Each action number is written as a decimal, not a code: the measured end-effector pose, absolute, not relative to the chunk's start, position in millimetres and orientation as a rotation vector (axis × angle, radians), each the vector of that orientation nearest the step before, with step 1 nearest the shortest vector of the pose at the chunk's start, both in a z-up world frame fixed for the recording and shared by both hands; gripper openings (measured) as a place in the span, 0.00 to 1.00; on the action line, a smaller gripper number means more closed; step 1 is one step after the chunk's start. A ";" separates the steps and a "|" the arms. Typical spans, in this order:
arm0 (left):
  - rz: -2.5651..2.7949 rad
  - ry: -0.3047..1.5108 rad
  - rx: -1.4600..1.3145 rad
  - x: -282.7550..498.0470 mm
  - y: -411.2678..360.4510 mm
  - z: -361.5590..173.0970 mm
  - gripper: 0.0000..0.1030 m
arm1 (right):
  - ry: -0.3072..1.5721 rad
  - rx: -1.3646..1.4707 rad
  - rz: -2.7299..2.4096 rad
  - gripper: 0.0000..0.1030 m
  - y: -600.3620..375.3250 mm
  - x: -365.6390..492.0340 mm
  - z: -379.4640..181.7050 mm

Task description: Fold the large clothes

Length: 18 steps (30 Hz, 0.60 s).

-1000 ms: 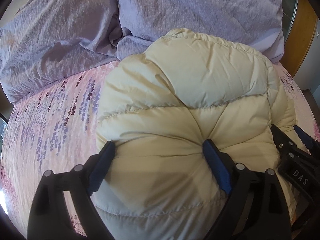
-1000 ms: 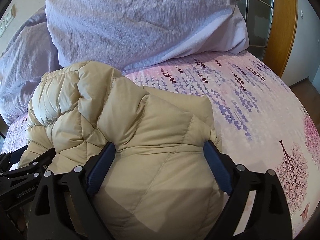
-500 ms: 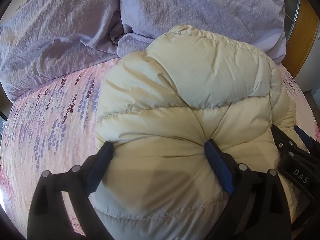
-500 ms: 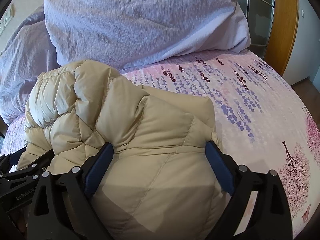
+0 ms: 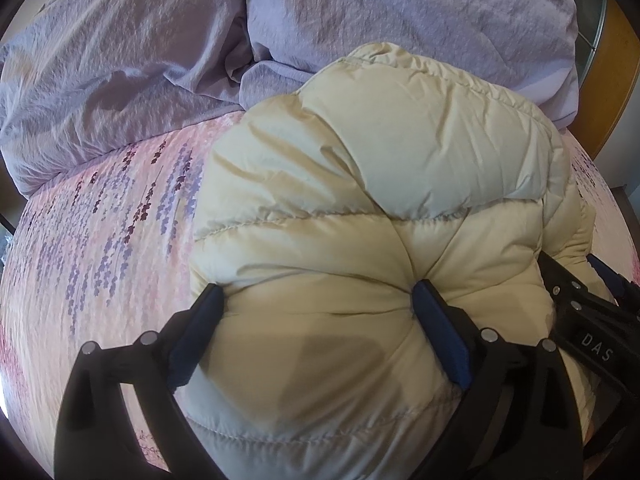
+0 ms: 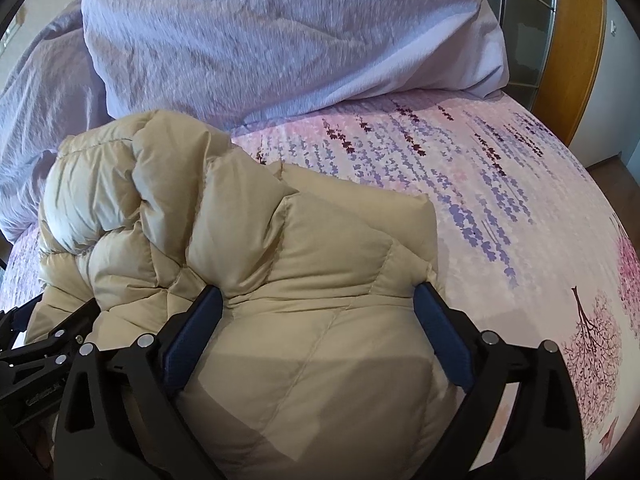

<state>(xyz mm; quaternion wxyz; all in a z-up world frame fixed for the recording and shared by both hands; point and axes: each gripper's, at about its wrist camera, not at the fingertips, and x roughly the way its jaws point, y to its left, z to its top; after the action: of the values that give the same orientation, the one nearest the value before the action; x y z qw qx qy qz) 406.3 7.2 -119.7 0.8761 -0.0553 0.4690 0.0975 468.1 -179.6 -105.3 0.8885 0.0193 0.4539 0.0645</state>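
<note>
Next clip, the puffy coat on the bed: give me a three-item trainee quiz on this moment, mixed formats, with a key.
1. True or false: the beige down jacket lies on a floral bedsheet.
2. Multiple choice: the left gripper has its jaws A) spread wide with jacket bulging between them, B) shut on a pillow, C) out of view.
3. Fill in: behind the jacket sit lavender ____.

Key: 1 true; 2 A; 3 pillows. The right gripper straddles the jacket the same way.

cream quilted puffer jacket (image 5: 360, 240), bunched, folded, lying on bed.
</note>
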 end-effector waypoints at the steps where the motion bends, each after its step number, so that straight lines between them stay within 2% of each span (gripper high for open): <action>1: 0.206 0.980 -0.116 406.3 6.8 -119.6 0.93 | 0.951 0.040 0.136 0.96 -179.8 469.2 -105.7; 12: 0.168 0.953 -0.162 379.9 17.7 -99.3 0.93 | 1.077 0.245 0.250 0.99 -241.0 468.7 -73.3; 18: 0.131 0.947 -0.192 358.5 25.8 -88.5 0.93 | 1.258 0.480 0.353 0.99 -281.9 463.9 -92.5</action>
<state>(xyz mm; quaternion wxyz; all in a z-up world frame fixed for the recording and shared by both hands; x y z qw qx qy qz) 358.5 25.8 -88.5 0.8834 -0.0923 0.4551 0.0631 463.9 -281.9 -92.5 0.7675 0.2209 0.5794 0.1625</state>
